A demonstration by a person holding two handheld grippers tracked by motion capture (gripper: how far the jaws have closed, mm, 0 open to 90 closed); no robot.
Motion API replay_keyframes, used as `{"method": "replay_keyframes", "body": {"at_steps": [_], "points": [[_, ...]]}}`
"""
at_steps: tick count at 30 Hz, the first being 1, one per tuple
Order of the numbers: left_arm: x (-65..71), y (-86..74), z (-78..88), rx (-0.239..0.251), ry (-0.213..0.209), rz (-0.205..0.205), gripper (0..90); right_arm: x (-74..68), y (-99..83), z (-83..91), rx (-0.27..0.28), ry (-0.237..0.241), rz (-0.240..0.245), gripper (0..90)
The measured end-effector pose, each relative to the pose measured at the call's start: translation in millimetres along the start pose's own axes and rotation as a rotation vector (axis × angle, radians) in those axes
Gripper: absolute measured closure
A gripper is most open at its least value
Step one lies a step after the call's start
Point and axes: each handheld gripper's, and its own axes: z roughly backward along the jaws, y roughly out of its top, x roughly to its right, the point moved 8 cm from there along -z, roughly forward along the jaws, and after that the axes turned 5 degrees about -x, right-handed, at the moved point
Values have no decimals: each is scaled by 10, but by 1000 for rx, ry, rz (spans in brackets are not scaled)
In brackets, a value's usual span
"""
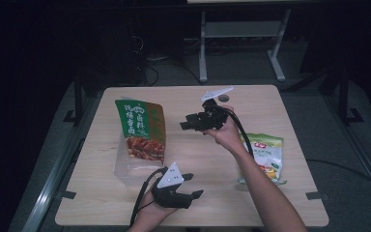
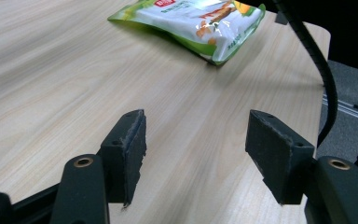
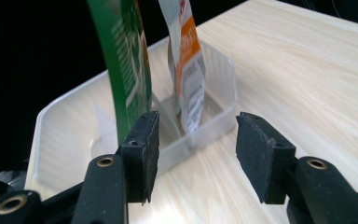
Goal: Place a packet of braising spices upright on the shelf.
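**Right tool empty beside the bin, one pouch yet to go in**

The right tool [image 1: 185, 125] hangs with its jaws wide and nothing between them, just beside the clear plastic bin [image 3: 65, 112] where the green pouch [image 1: 141, 129] leans upright; a second, orange-and-white packet [image 3: 189, 70] stands in the bin just beyond its jaws. I judge this the moment right after a pouch is dropped in. The left tool [image 1: 193, 185] rests low over the table [image 1: 101, 193], jaws also spread and empty, pointing toward the white-and-green pouch [image 2: 200, 21] that lies flat well ahead of it. The next move likely calls for reaching that pouch and pinching an edge. The green pouch carries large pale Chinese characters, too blurred to read; the flat pouch shows a small red logo, unreadable
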Motion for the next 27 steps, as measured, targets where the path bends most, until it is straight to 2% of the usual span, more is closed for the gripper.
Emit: {"method": "replay_keyframes", "body": {"at_steps": [8, 14, 16, 27], "points": [[11, -14, -19, -18, 3, -12, 362, 46, -308, 354, -8, -37, -35, 465], [24, -11, -34, -13, 3, -10, 359, 144, -599, 628, -33, -76, -82, 451], [12, -10, -34, -16, 7, -24, 357, 176, -676, 712, -31, -89, -94, 449], [15, 2, -40, -13, 11, -22, 351, 328, -1046, 1191, -53, -165, -157, 428]]}}
